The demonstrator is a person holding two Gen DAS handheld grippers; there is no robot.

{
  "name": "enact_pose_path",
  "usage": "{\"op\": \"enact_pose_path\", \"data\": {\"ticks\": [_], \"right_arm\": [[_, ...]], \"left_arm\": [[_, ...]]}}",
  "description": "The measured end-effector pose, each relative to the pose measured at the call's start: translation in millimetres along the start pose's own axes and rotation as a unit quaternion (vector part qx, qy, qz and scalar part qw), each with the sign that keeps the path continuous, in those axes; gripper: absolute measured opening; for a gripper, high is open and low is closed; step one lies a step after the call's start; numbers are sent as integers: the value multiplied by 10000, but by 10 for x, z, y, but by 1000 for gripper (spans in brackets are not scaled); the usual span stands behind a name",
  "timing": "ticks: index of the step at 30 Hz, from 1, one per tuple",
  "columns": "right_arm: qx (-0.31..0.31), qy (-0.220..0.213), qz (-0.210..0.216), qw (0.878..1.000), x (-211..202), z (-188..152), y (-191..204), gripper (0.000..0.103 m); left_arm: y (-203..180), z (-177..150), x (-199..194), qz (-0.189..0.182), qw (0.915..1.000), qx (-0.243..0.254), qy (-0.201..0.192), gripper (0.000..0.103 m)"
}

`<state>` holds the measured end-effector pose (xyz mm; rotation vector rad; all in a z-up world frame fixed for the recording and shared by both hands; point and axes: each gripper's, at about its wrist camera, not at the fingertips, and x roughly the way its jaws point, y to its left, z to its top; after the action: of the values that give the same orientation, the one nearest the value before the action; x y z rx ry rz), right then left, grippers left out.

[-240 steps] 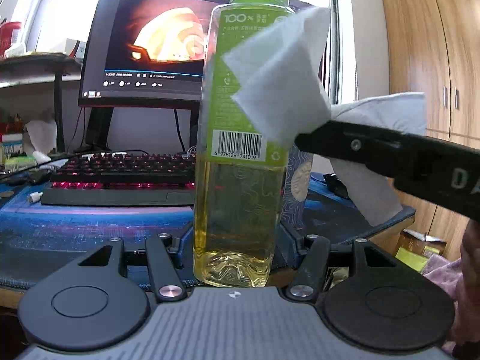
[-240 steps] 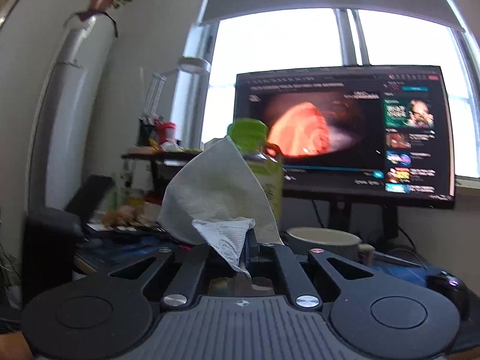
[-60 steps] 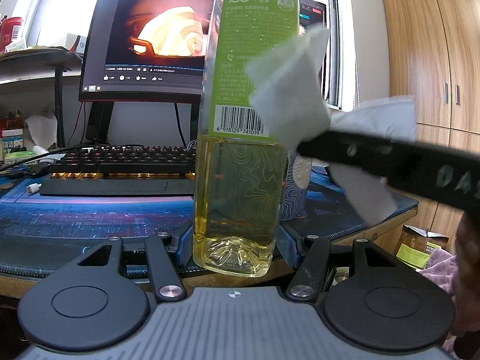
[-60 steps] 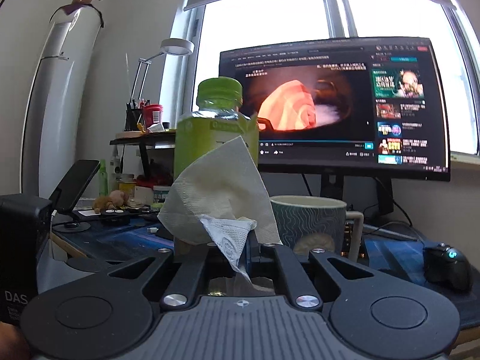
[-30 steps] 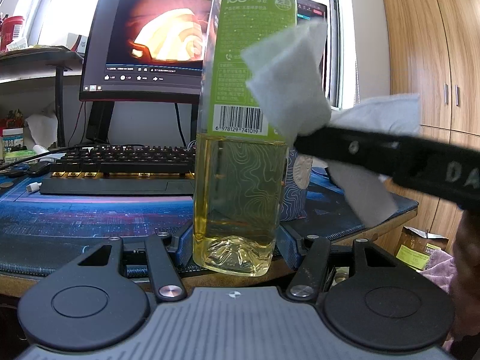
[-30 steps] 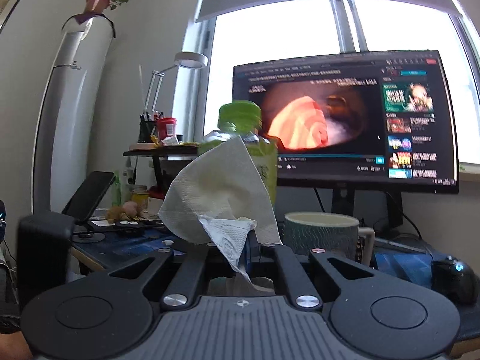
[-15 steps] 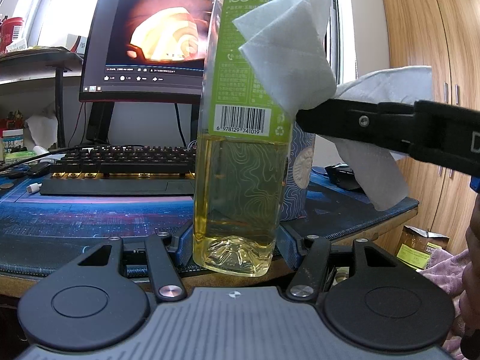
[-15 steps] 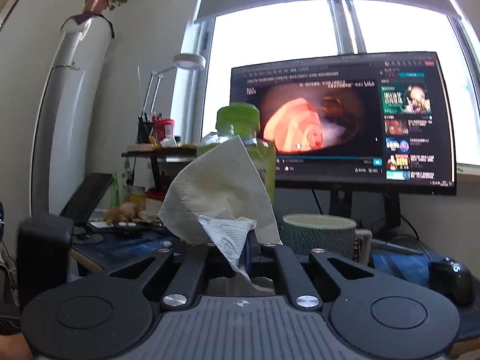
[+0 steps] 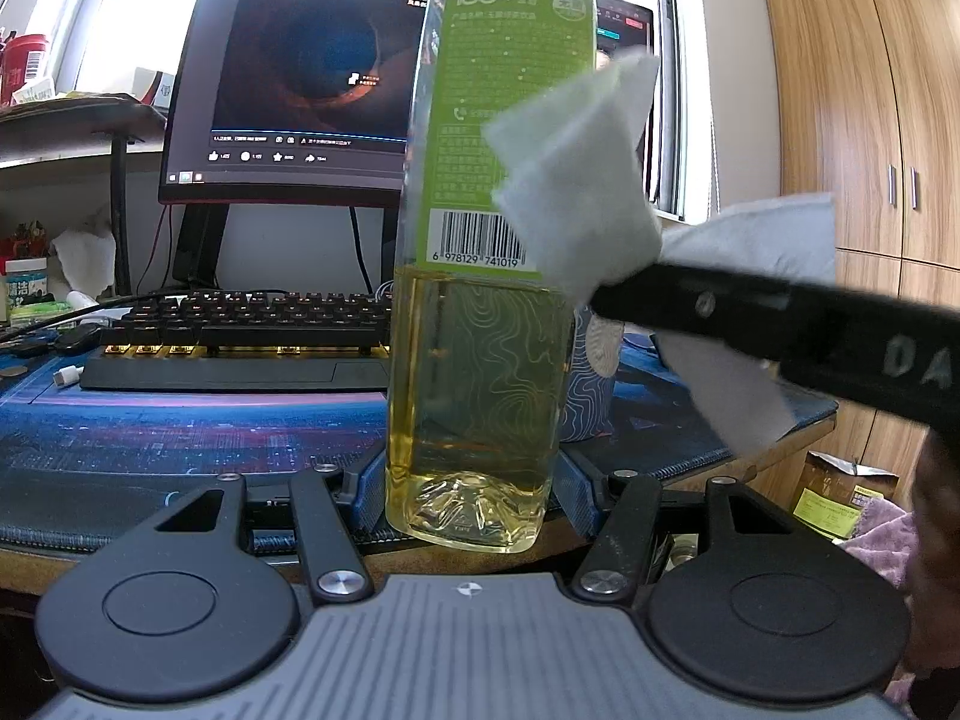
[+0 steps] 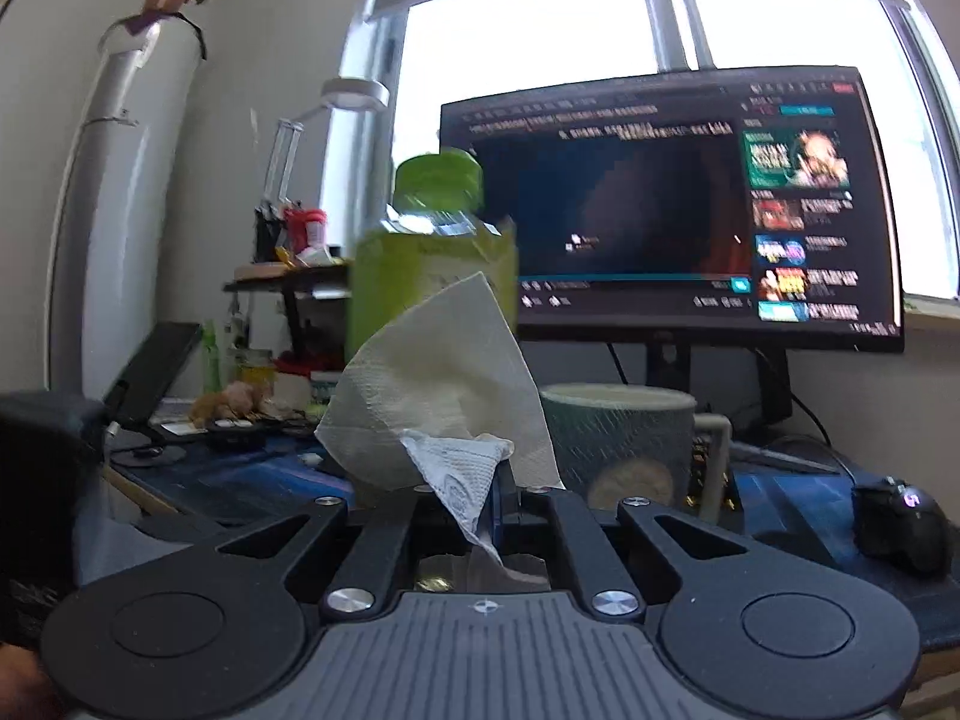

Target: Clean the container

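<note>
wiping of the bottle is in progress, not finished

the left gripper [image 9: 471, 480] grasps the bottle [image 9: 486, 300] upright at 12 o'clock; the right gripper [image 10: 495, 495] is clenched on the tissue [image 9: 576, 180], pressed on the label at 2 o'clock; lower body seems not wiped.

- The tissue [image 9: 576, 180] dropped from the top of the bottle [image 9: 486, 276] half a second before to its label's lower right, by the barcode.
- The right gripper [image 9: 600, 294] sank with it and tilted down toward its tip.
- The monitor [image 9: 300, 72] went from a bright orange picture to a dark one.
- The right wrist view blurred.
</note>
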<state>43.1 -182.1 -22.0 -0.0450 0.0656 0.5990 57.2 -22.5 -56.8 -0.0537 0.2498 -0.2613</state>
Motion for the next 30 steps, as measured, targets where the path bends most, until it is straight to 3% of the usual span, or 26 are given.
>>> {"op": "enact_pose_path", "data": {"ticks": [7,17,30], "right_arm": [[-160,-170,98,9997,-77,81,109,6],[78,51,32,10000,19,-20,-38,6],[-81,-160,140,9997,-63,74,76,6]], "left_arm": [[7,4,-1,-12,10000,-9,2,61],[8,4,1,-6,10000,6,3,61],[5,4,0,-11,10000,14,12,61]]}}
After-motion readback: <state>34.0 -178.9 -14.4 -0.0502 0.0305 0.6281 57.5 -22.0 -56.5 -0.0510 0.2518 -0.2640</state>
